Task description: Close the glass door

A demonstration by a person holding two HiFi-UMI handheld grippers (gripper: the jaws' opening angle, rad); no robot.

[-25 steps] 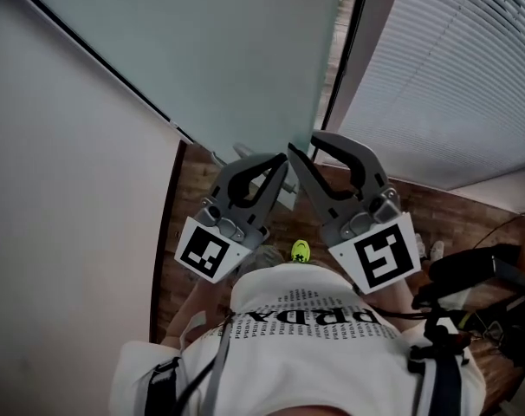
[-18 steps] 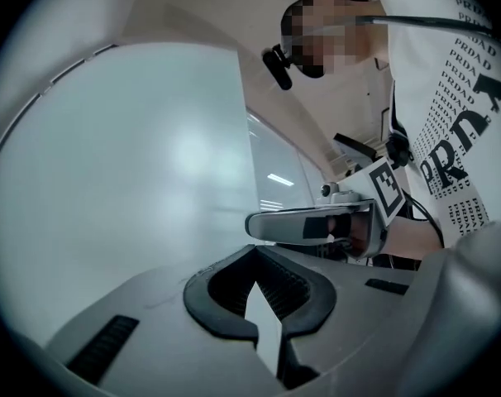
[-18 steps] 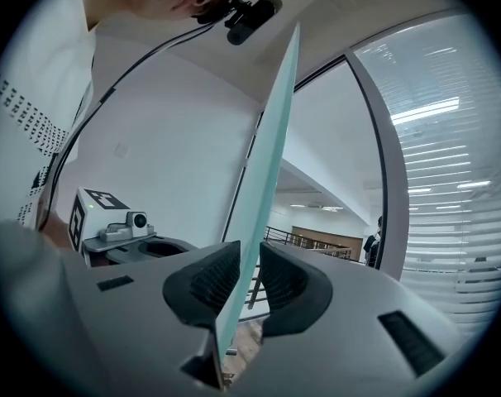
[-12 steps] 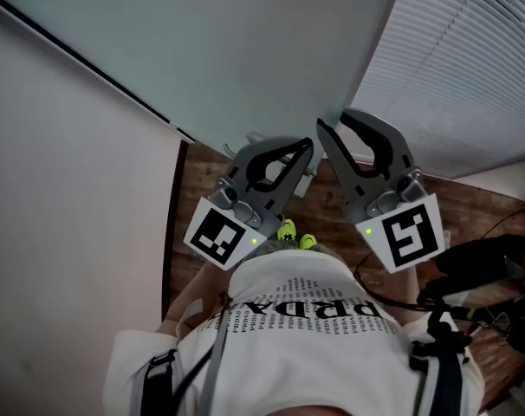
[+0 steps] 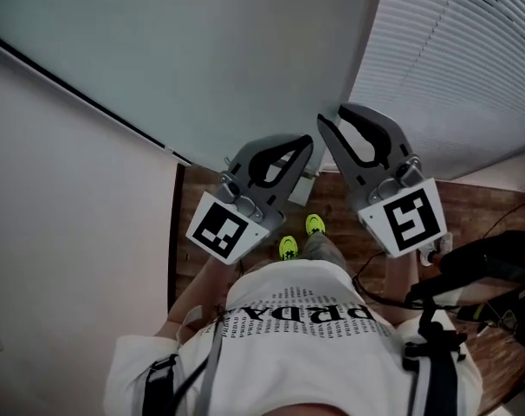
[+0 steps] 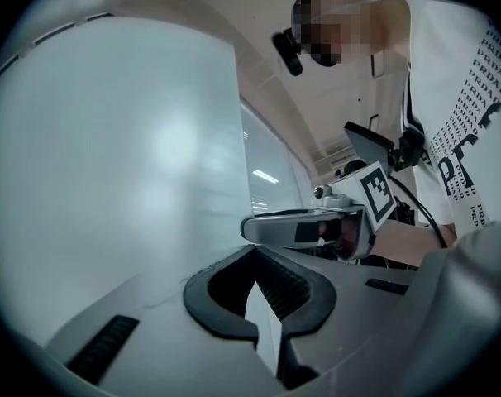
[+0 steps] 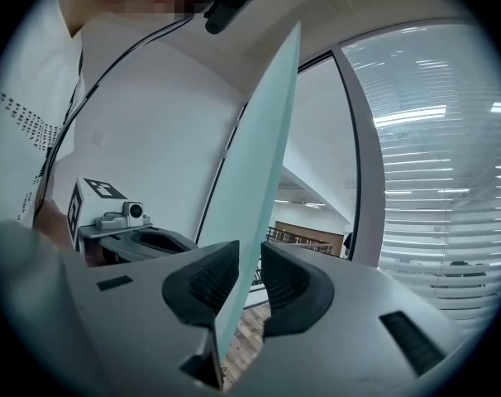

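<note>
Right gripper view: the right gripper point(image 7: 249, 248) pinches the tall glass door point(image 7: 263, 139) by its edge; the left gripper point(image 6: 255, 253) has its jaws pressed together.

The door point(image 5: 202, 50) was smooth frosted glass. The left gripper point(image 5: 307, 143) and right gripper point(image 5: 330, 115) were matt grey plastic with ribbed black pads point(image 7: 209, 281). Floor point(image 5: 332, 204): wood. Shirt point(image 5: 297, 319): printed cloth.

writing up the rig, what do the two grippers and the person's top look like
Both the left gripper and right gripper are grey, with curved black-padded jaws and a white cube bearing black square markers. The person wears a white shirt with rows of black print.
</note>
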